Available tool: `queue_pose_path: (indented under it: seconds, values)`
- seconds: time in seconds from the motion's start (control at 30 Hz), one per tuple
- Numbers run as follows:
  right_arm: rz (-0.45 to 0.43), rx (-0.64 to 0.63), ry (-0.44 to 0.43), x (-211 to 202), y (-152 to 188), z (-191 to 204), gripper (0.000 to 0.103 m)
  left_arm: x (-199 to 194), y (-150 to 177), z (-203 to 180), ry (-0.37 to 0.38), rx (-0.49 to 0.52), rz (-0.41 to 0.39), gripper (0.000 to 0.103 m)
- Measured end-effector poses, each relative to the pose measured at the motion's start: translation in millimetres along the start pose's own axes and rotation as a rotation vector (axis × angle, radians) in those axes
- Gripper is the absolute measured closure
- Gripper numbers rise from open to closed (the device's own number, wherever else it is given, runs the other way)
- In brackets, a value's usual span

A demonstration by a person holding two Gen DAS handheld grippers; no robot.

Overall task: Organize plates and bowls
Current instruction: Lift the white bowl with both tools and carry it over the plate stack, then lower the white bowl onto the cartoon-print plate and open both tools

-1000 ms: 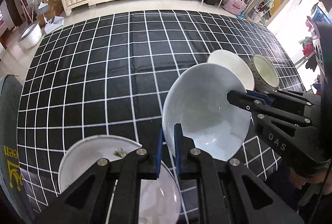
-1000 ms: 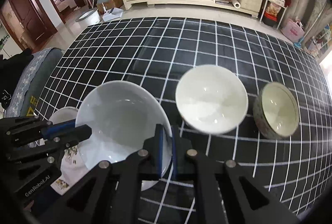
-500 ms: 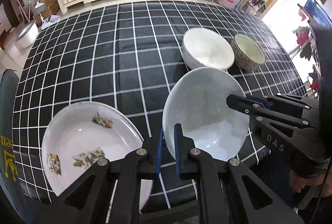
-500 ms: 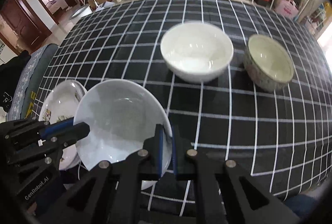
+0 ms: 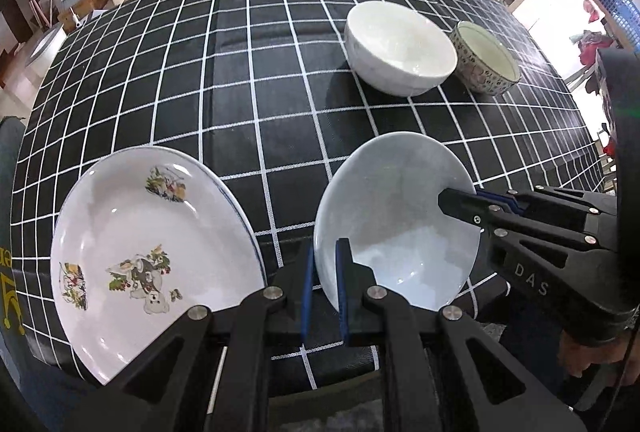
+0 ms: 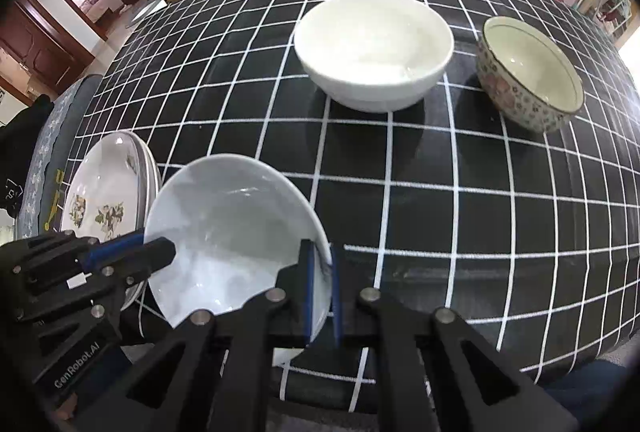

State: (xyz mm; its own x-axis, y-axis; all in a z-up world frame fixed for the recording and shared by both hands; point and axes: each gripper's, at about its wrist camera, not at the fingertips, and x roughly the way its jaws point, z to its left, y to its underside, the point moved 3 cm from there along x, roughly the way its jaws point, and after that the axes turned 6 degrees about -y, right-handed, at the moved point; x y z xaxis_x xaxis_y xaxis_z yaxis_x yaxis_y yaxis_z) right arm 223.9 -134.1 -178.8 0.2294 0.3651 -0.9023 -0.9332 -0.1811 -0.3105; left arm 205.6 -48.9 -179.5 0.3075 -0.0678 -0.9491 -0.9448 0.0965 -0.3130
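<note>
Left gripper (image 5: 322,286) marked "GenRobot.AI" and right gripper (image 6: 320,286) marked "DAS" both clamp the pale plate's (image 5: 394,220) rim. It's held above the checked tablecloth (image 5: 256,103), beside the floral plates (image 5: 152,256).

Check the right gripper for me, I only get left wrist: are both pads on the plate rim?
Observer: Yes, the right gripper is shut with the plate rim between its pads.
Operator: Bowls look like they touch here.
Observer: They stand apart. Right wrist shows tablecloth between the white bowl and the patterned bowl.
Operator: Is the floral plate alone?
Observer: No, the floral plate tops a stack; more rims show under its edge.
</note>
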Motion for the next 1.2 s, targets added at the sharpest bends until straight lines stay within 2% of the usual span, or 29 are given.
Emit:
queue_pose_path:
  seconds: [0.1, 0.23, 0.43, 0.53, 0.6, 0.73, 0.8, 0.87, 1.0, 1.2]
  values:
    - [-0.004, -0.010, -0.005, 1.9, -2.9, 0.8, 0.092, 3.6, 0.4, 2.7, 0.005, -0.007, 0.004, 0.094]
    - [-0.022, -0.055, 0.038, 1.5, -1.8, 5.3, 0.092, 11.6, -2.2, 6.6, 0.002, -0.016, 0.008, 0.094]
    - [-0.039, -0.047, 0.030, -3.2, -0.7, 2.3, 0.092, 12.5, 1.5, 9.5, 0.025, -0.016, 0.000, 0.094]
    - [-0.054, -0.061, 0.048, -8.6, 0.4, 4.3, 0.092, 4.7, 1.6, 10.4, 0.000, -0.001, -0.040, 0.094]
    - [-0.068, -0.055, 0.053, -14.0, 0.5, 3.8, 0.092, -0.3, 0.0, 10.3, -0.033, 0.014, -0.081, 0.090]
    - [-0.140, -0.066, 0.065, -32.9, -0.6, 3.9, 0.092, -14.4, 0.5, 16.6, -0.065, 0.011, -0.135, 0.085]
    - [-0.172, -0.063, 0.065, -42.4, -0.6, 3.5, 0.088, -20.7, 0.5, 20.1, -0.066, 0.003, -0.155, 0.077]
    - [-0.195, -0.052, 0.065, -50.6, 0.3, 2.3, 0.078, -30.0, 0.7, 22.6, -0.078, -0.002, -0.192, 0.072]
    - [-0.227, -0.041, 0.078, -61.1, 2.7, 2.2, 0.065, -45.4, 0.9, 24.0, -0.074, -0.008, -0.252, 0.064]
    - [-0.298, -0.017, 0.051, -81.0, 6.8, 0.5, 0.055, -63.9, -1.9, 20.8, -0.053, -0.037, -0.315, 0.062]
